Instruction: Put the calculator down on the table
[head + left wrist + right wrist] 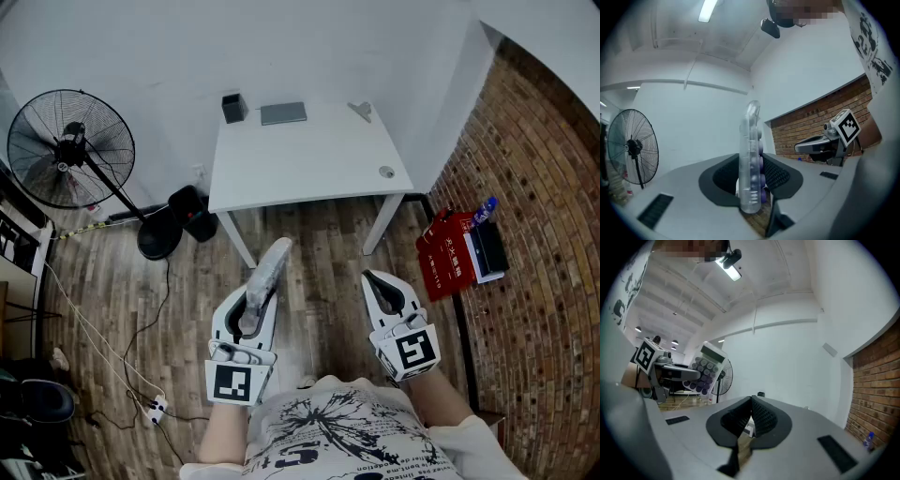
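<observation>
Calculator point(270, 267): clear frosted body, purple keys. Left gripper point(251, 298) and right gripper point(380, 281) had light grey shells, black textured pads and black-and-white square markers. Bench point(309, 159) was white and the fan point(61, 150) black. Floor point(309, 244) was brown wood grain, right wall point(534, 225) red-brown brick, box point(442, 255) red.

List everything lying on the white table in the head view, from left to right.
Black square cup → flat grey slab → small grey wedge-shaped piece → small round disc near the right front corner.
</observation>
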Action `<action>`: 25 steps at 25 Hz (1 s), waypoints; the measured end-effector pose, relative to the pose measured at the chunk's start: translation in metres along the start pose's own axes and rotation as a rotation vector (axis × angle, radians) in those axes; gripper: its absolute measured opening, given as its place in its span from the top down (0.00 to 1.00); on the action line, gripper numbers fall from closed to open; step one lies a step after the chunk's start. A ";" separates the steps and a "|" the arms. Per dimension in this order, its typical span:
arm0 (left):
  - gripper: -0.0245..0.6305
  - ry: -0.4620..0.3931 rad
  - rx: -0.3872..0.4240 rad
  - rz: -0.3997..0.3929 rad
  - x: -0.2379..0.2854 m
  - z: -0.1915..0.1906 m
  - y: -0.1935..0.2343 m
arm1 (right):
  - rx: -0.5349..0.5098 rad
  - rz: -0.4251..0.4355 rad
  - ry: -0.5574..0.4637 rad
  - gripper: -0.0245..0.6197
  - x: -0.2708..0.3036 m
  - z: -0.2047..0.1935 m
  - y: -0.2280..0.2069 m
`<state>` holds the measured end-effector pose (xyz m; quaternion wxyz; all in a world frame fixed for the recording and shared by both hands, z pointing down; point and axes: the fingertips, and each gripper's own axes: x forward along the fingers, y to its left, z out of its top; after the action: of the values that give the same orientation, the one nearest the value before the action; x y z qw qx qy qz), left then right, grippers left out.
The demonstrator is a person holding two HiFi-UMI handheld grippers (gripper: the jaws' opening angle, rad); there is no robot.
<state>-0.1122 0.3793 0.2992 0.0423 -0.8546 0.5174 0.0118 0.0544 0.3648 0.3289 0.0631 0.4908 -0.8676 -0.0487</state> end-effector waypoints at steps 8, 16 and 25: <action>0.75 -0.001 0.002 -0.018 0.001 -0.002 0.013 | 0.022 -0.029 0.003 0.94 0.008 0.000 0.005; 0.74 0.003 -0.010 -0.036 -0.003 -0.011 0.031 | 0.060 -0.055 0.011 0.94 0.024 -0.007 0.017; 0.75 0.032 -0.027 -0.026 0.016 -0.031 0.058 | 0.045 -0.051 0.076 0.94 0.059 -0.029 0.005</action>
<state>-0.1564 0.3360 0.3254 0.0228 -0.8620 0.5065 0.0044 0.0243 0.3160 0.3616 0.0835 0.5156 -0.8527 -0.0120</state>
